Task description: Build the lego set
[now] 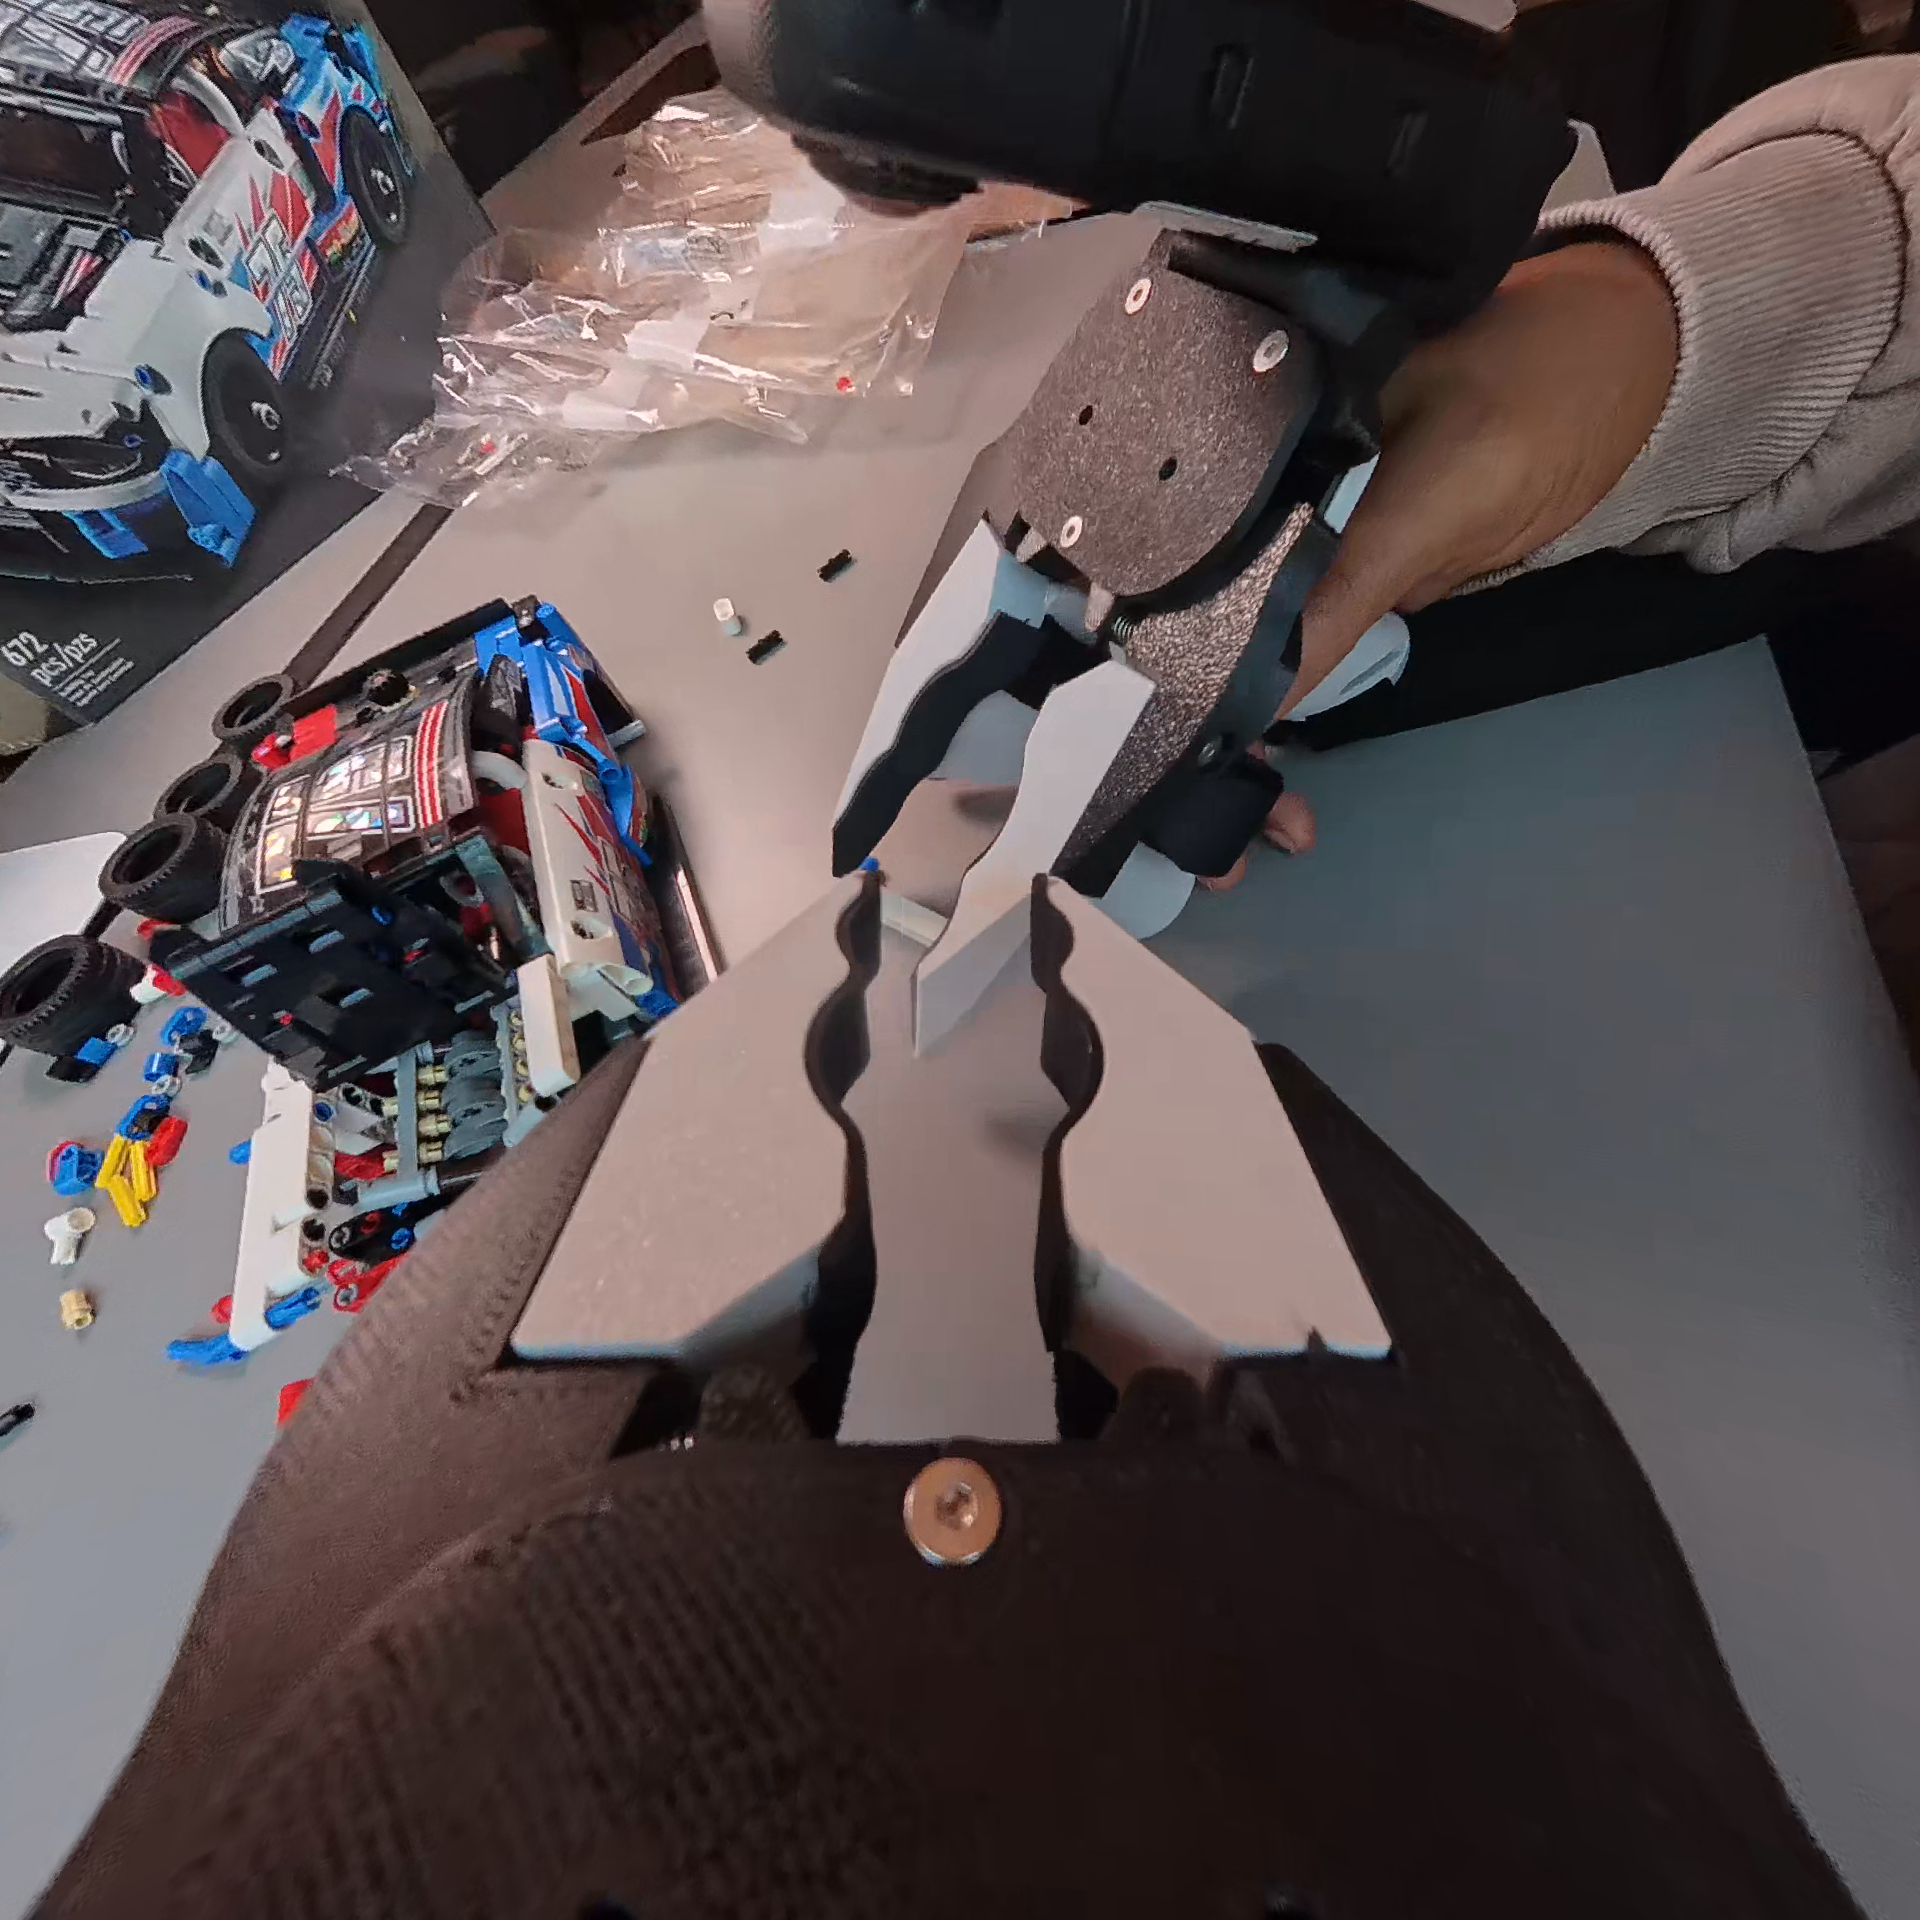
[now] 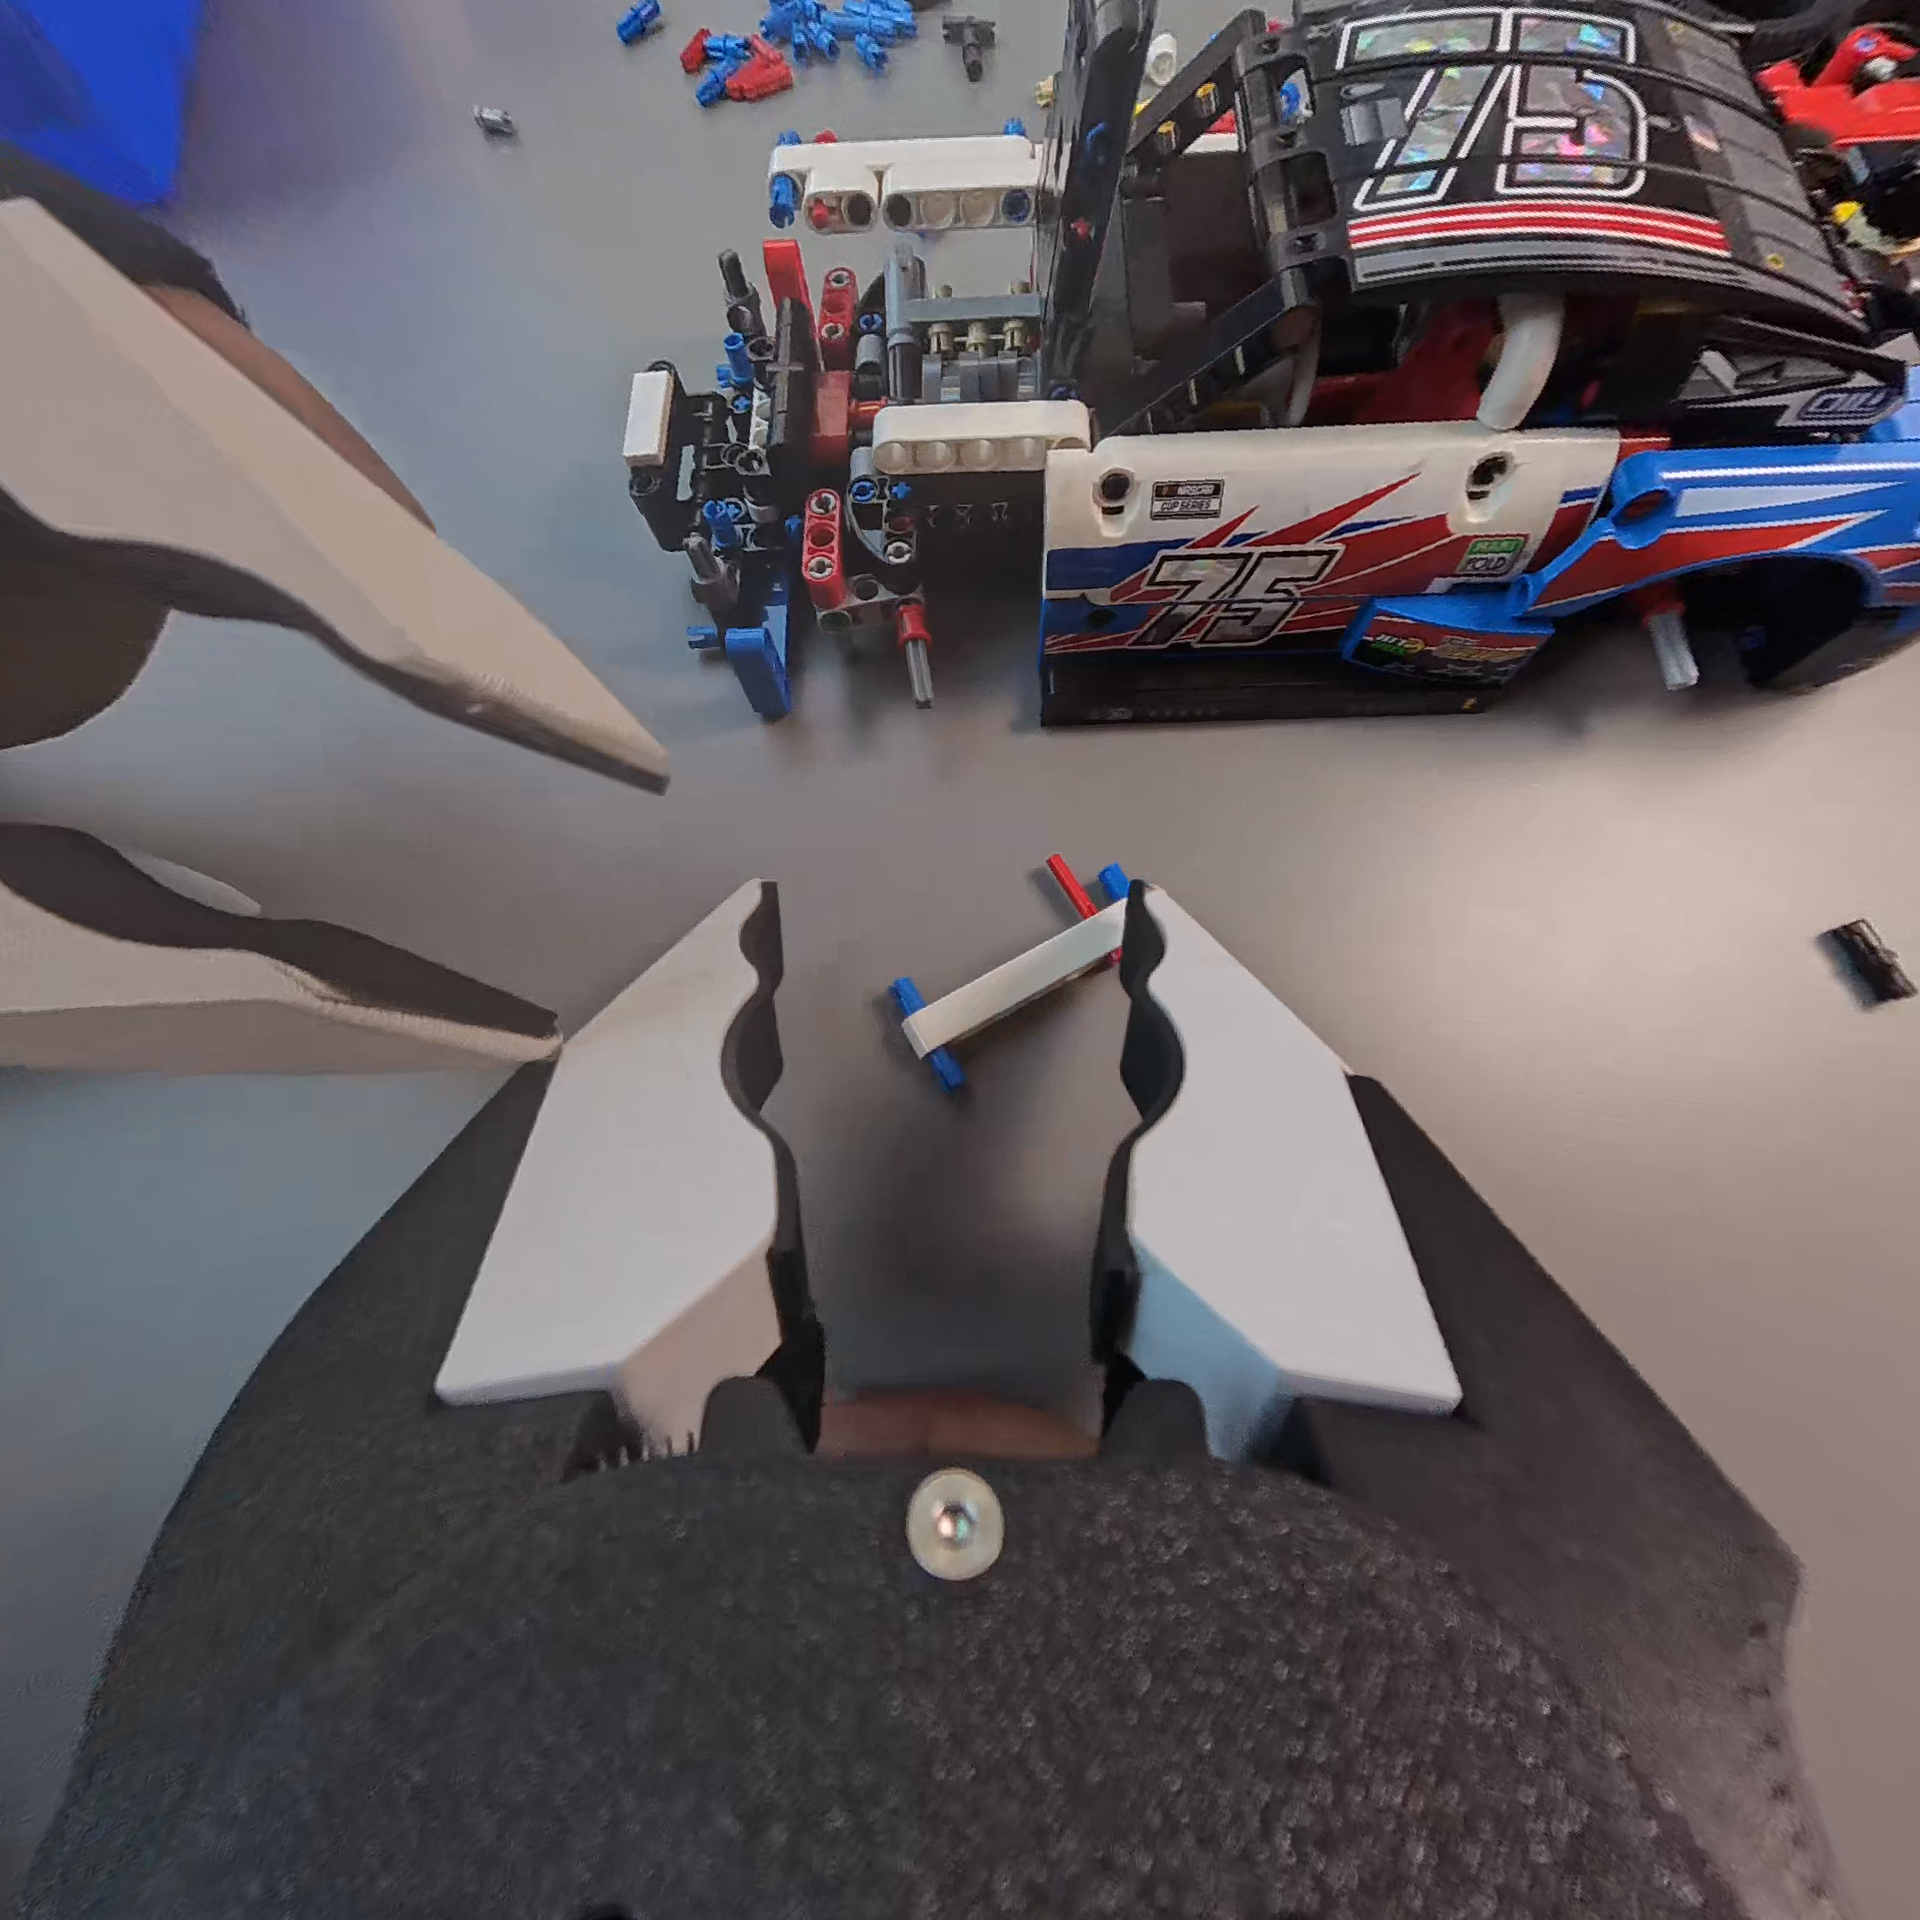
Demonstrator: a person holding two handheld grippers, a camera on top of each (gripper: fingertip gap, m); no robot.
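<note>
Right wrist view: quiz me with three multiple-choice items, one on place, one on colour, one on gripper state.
1. Where is the white beam?
A. on the table between the right hand-held gripper fingers
B. atop the car
C. in the plastic bag

2. What colour are the pins at the beam's near end?
A. yellow
B. blue
C. green

3. What state is the right hand-held gripper in?
A. shut on the beam
B. open
C. out of view

Answers: A, it lies on the table near the fingertips; B, blue pins stick out; B, fingers stand apart.
</note>
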